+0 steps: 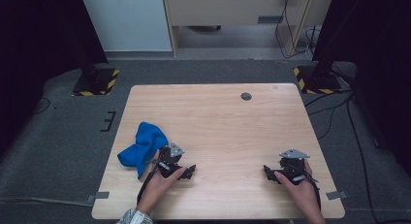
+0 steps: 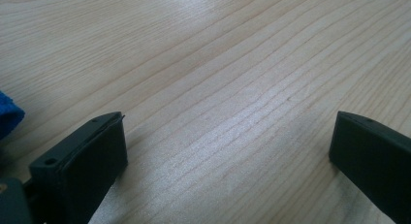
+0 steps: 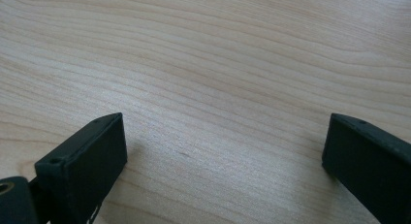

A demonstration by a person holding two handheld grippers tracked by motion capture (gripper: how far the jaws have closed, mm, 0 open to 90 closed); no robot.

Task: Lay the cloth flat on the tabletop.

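Observation:
A crumpled blue cloth lies on the wooden table near its left edge; a corner of the cloth peeks in at the left of the left gripper view. My left gripper rests low on the table just right of the cloth, apart from it, jaws wide open over bare wood. My right gripper sits near the front right of the table, also open, with nothing between its jaws. Both point toward the table's middle.
A small dark round grommet sits in the tabletop at the back right. Dark stands with yellow-black striped bases flank the table's far corners. Cables run over the grey floor at right.

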